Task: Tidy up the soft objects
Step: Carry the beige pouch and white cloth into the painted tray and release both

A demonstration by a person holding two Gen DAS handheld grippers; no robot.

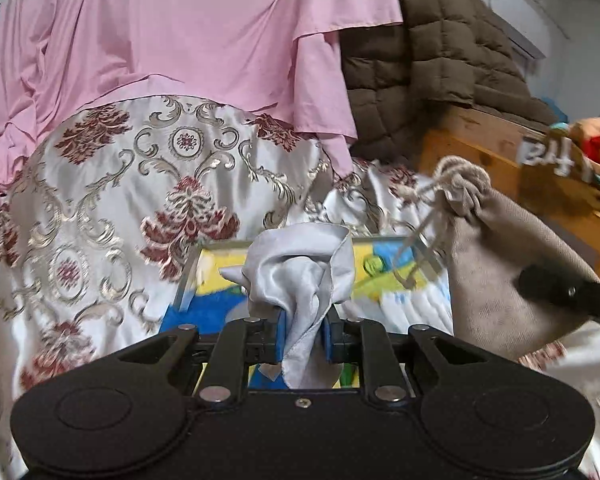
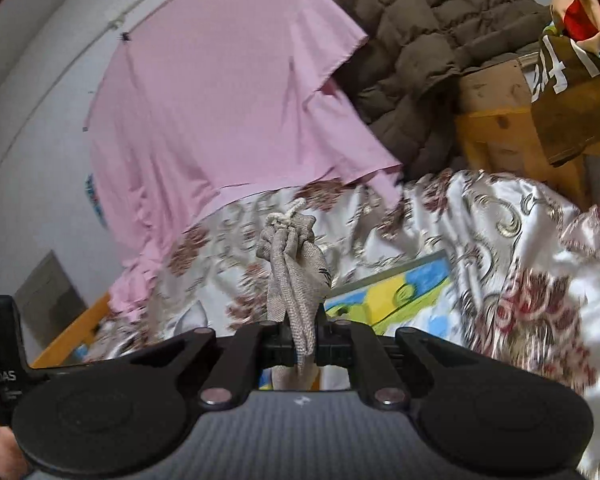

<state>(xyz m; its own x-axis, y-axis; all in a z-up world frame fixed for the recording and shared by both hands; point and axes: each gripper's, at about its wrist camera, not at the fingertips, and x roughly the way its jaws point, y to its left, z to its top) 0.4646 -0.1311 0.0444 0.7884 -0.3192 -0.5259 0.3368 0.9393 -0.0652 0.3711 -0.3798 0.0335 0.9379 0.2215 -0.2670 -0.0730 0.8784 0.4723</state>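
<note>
My left gripper (image 1: 303, 334) is shut on a crumpled light grey cloth (image 1: 300, 268), held above a tray with a blue, yellow and green picture (image 1: 384, 264). My right gripper (image 2: 300, 340) is shut on a beige drawstring pouch (image 2: 296, 276) with a knotted cord at its top, held in the air. The same pouch (image 1: 508, 264) shows at the right of the left wrist view, with the right gripper's black finger (image 1: 560, 288) against it. The tray (image 2: 396, 296) lies just beyond the pouch in the right wrist view.
A white satin bedspread with red and gold patterns (image 1: 112, 208) covers the bed. A pink sheet (image 1: 188, 32) and a brown quilted blanket (image 1: 440, 48) hang behind. A wooden bed frame (image 1: 492, 152) and a cardboard box (image 2: 572, 112) of items stand at right.
</note>
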